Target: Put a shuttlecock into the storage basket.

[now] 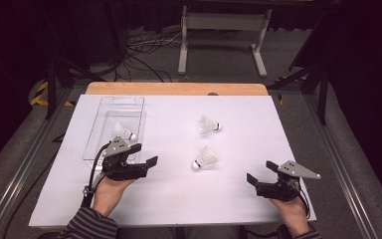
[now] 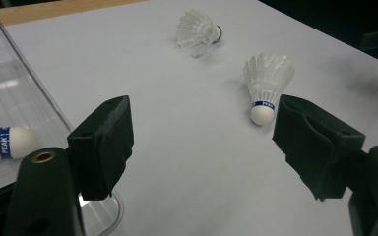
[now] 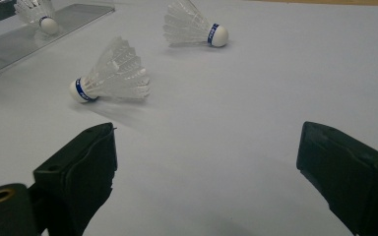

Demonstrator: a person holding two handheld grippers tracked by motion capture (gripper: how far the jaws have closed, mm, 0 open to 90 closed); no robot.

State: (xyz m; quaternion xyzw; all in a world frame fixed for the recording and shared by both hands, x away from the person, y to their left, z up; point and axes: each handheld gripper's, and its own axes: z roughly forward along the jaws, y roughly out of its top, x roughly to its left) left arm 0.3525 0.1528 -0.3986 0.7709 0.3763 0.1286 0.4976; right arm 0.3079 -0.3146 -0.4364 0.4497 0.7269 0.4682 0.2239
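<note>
Three white shuttlecocks with blue bands are in view. One shuttlecock [image 1: 124, 132] lies inside a clear plastic tray [image 1: 107, 107] at the left. A second shuttlecock [image 1: 209, 125] lies on its side mid-table, a third shuttlecock [image 1: 205, 158] nearer me. My left gripper [image 1: 145, 155] is open just right of the tray's near end, with nothing between its jaws. In the left gripper view the nearer shuttlecock [image 2: 266, 86] sits ahead, close to the right fingertip [image 2: 315, 142]. My right gripper [image 1: 261, 172] is open at the near right, empty, with the nearer shuttlecock [image 3: 110, 73] ahead to its left.
A white sheet [image 1: 238, 199] covers the table, with a wooden strip [image 1: 176, 88] along the far edge. Beyond the table are cables and a grey metal stand [image 1: 224, 37] on the floor. Metal rails run down both sides.
</note>
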